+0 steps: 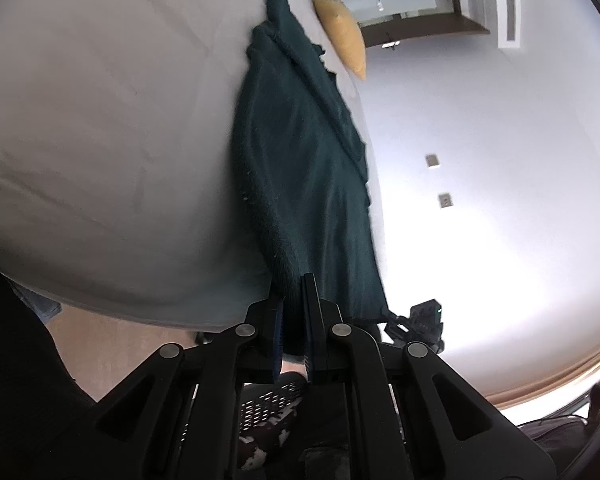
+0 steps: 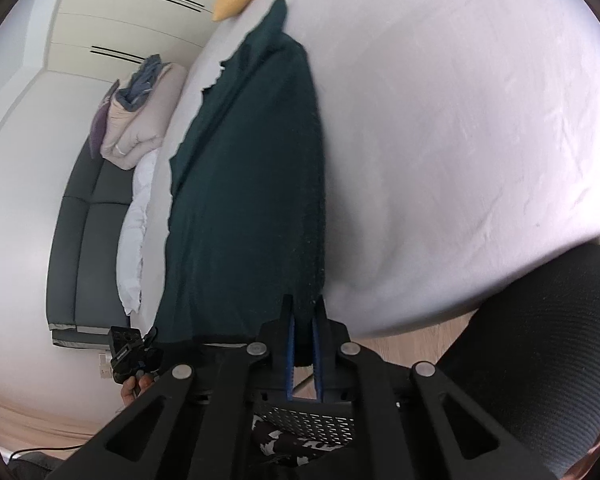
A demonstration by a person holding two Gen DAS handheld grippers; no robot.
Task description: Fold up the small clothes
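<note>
Left wrist view: left gripper [image 1: 294,300] pinching the near edge of a dark green garment [image 1: 304,168], which stretches away over a white bed sheet [image 1: 100,120] toward a yellow pillow [image 1: 342,28]. Right wrist view: right gripper [image 2: 303,312], jaws drawn together on the same garment's [image 2: 248,184] near edge, beside a dark sofa [image 2: 84,232].

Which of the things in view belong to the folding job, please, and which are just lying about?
Part of the job: dark green garment, left gripper, right gripper, both shut on its near edge.

Lying about: yellow cushion, folded bedding, grey sofa.
</note>
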